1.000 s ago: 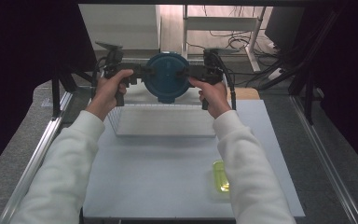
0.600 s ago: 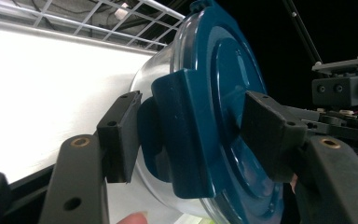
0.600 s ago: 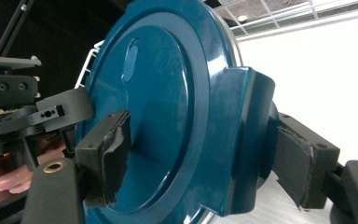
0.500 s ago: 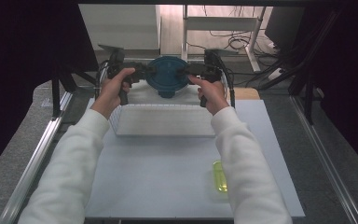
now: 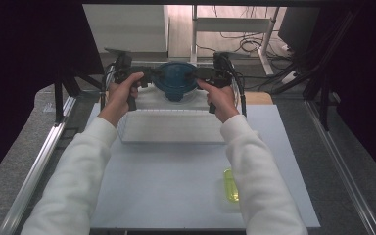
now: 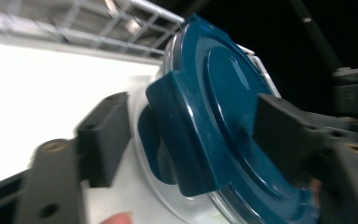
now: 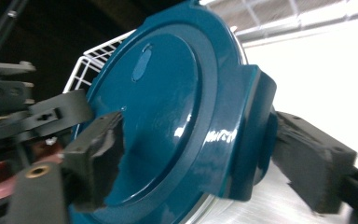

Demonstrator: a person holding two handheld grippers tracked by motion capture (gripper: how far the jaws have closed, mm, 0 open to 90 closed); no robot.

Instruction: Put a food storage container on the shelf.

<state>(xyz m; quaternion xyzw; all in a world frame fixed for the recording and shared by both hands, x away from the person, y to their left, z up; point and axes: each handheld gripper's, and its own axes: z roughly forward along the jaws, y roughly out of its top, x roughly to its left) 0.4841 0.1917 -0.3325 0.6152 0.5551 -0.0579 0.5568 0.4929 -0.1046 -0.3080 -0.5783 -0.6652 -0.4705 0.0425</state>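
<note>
Well, the job looks nearly finished: the round box [image 5: 176,81] with its blue lid sits at the far end of the rack [image 5: 171,128], tipped so that the lid leans toward the person, and it seems to rest on the rack's wires rather than hang in a grip. The left tongs [image 5: 154,74] and the right tongs [image 5: 196,74] flank it just beyond the rack's far edge, one on each side. Both have just been opening, each with a lid clasp between its jaws. In the left gripper view the left clasp [image 6: 177,140] stands clear of the near pad, with a bright gap showing. In the right gripper view the right clasp [image 7: 251,135] sits between pads spread wide, though one pad is so close to it that I cannot rule out a light touch. I take both tongs as let go. What seems left is drawing both hands back from the rack without knocking the box over. The box's underside and just where it meets the wires are hidden by the lid and the hands. Nearer than the rack, on the tabletop [image 5: 176,196], lies a small yellow thing [image 5: 231,185], half covered by the right sleeve and too blurred to identify.
</note>
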